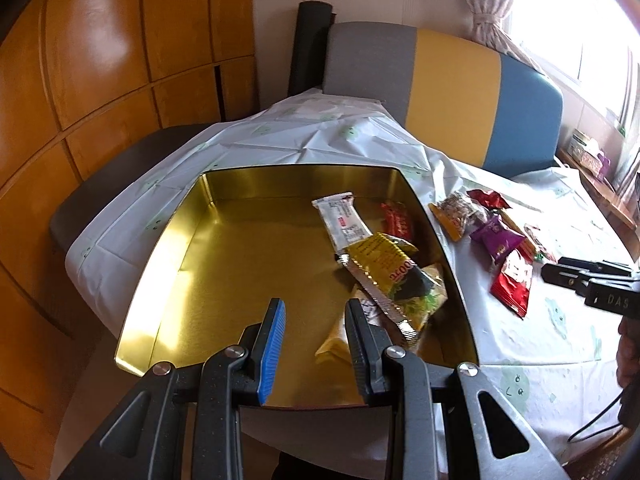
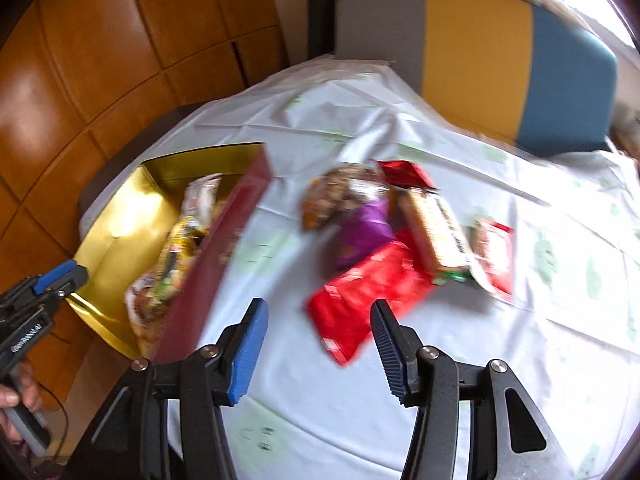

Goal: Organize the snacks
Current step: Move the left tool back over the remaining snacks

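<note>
The left claw (image 1: 316, 324) at the bottom centre of its view hangs part open with nothing between its fingers, over the gold tin (image 1: 224, 264), where a white bar (image 1: 344, 220), a yellow pack (image 1: 384, 264) and other snacks lie along the right side. The right claw (image 2: 320, 340), low in its own view (which is blurred), gapes wide and empty above a red pack (image 2: 360, 296) on the white cloth (image 2: 440, 380). More loose snacks (image 2: 372, 216) lie mid-frame, right of the tin.
</note>
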### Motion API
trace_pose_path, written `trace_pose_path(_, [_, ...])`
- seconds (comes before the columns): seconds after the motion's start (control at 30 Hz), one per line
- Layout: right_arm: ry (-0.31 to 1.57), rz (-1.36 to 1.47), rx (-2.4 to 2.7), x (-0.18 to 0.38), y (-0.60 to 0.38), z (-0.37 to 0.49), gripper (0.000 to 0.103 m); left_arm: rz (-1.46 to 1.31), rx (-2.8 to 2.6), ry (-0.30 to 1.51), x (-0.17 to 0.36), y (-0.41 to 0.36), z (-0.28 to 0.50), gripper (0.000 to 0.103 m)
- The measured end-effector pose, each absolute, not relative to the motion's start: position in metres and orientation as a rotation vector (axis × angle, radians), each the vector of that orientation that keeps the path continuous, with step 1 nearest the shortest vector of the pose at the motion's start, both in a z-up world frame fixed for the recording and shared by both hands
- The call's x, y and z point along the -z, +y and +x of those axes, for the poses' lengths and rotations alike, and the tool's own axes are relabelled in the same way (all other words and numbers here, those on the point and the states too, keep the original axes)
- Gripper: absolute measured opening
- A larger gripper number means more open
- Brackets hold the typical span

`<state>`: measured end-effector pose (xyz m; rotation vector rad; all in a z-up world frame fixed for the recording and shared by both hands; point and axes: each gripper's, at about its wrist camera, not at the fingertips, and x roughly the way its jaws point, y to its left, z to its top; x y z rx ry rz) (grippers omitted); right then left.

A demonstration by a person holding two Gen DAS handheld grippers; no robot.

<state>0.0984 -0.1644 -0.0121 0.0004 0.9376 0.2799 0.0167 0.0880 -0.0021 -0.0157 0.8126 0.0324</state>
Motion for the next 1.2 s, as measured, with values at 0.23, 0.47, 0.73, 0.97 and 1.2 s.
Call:
trace_pose_path(0.23, [0.921, 0.019, -0.176, 0.006, -0.217, 0.096, 0.059, 0.029, 0.004, 0.814, 0.000, 0.068, 0.019, 0.031])
trace_pose_path(0.47, [0.910, 0.029, -0.083, 0.004, -0.262, 0.100, 0.068, 0.072, 0.039, 0.823, 0.000, 0.049, 0.021, 0.031])
trace_pose_path(0.73, [0.922, 0.161, 0.063, 0.009, -0.315, 0.108, 0.080, 0.112, 0.088, 0.836, -0.002, 0.026, 0.026, 0.031])
trace_pose_path(0.97, [0.949, 0.327, 0.130, 0.011, -0.342, 0.108, 0.082, 0.145, 0.223, 0.857, -0.006, -0.016, 0.039, 0.031])
trace_pose_path(1.2, [0.938, 0.357, 0.103, 0.007, -0.341, 0.107, 0.086, 0.207, 0.379, 0.929, 0.007, -0.072, 0.065, 0.039])
